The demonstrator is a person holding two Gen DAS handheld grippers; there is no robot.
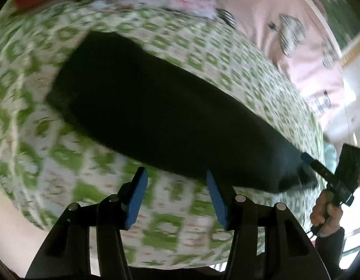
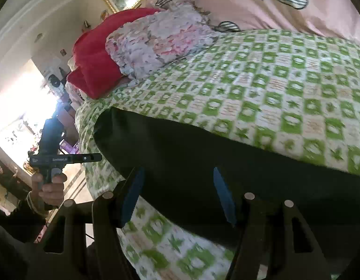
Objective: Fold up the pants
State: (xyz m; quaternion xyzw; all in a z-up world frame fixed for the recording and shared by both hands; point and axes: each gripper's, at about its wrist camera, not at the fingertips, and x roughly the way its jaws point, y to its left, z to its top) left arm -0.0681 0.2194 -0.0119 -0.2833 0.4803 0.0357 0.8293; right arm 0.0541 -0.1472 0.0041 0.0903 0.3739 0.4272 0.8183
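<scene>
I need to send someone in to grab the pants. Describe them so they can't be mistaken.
Find the bed covered by the green-and-white checked bedspread. Near its front edge lies a long, dark, flattened strip of cloth: the pants. They are the only plain near-black item there; the red blanket and floral quilt are piled beyond them.

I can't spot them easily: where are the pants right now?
The pants lie flat on the green checked bedspread, ahead of both tools; the floral blanket sits beyond them.

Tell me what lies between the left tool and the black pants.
Only bare green-checked bedsheet, seen in the left wrist view: the open left tool hangs just short of the black pants, nothing between.
</scene>
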